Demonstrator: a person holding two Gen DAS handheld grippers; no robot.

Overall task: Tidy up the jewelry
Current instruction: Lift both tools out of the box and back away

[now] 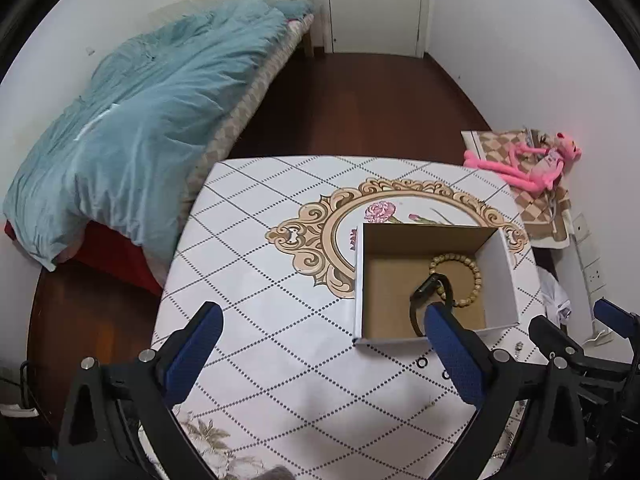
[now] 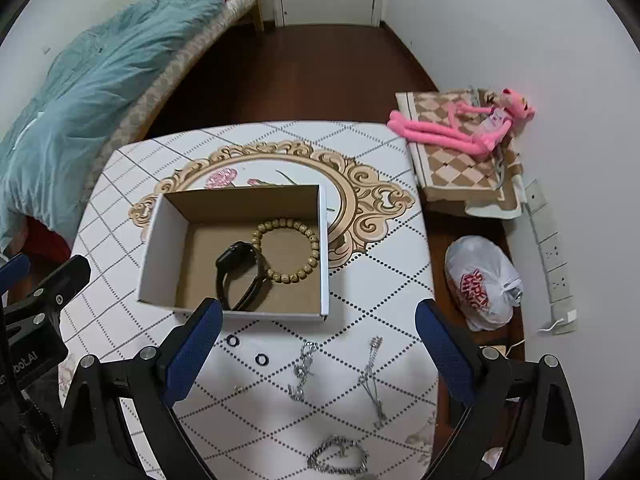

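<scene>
This is a bedroom with a dark wood floor (image 2: 304, 76), white walls and a white door (image 1: 374, 4) at the far end. A bed with a blue blanket (image 1: 140, 128) runs along one side. In the middle stands a table (image 2: 120, 216) with a white cloth that has black diamond lines and a gold swirly frame printed on it.

An open cardboard box (image 2: 160, 248) sits on the table, partly over the gold frame. Inside the box lie a black watch (image 2: 240, 276) and a ring of brown wooden beads (image 2: 286, 250). The beads touch the watch band.

On the cloth just in front of the box are two small black rings (image 2: 233, 341) (image 2: 261, 359). Past them, farther from the box, lie two thin silver chains (image 2: 303, 370) (image 2: 372, 376), side by side but apart. A thicker silver bracelet (image 2: 338, 458) lies nearest the camera, well away from the box.

Beyond the table's corner, a pink plush toy (image 2: 460, 124) lies on a folded brown-and-cream checked cloth (image 2: 452, 168). Near it on the floor are a white plastic bag (image 2: 482, 284) with red letters and a white power strip (image 2: 554, 256) along the wall.

The right gripper (image 2: 320, 340) hangs over the chains with its blue fingers (image 2: 192, 354) spread wide. It holds nothing and touches nothing.

The left gripper (image 1: 320, 344) hangs above the cloth beside the box. Its blue fingers (image 1: 192, 354) are spread wide too and hold nothing. One finger hides the near corner of the box in the left view.
</scene>
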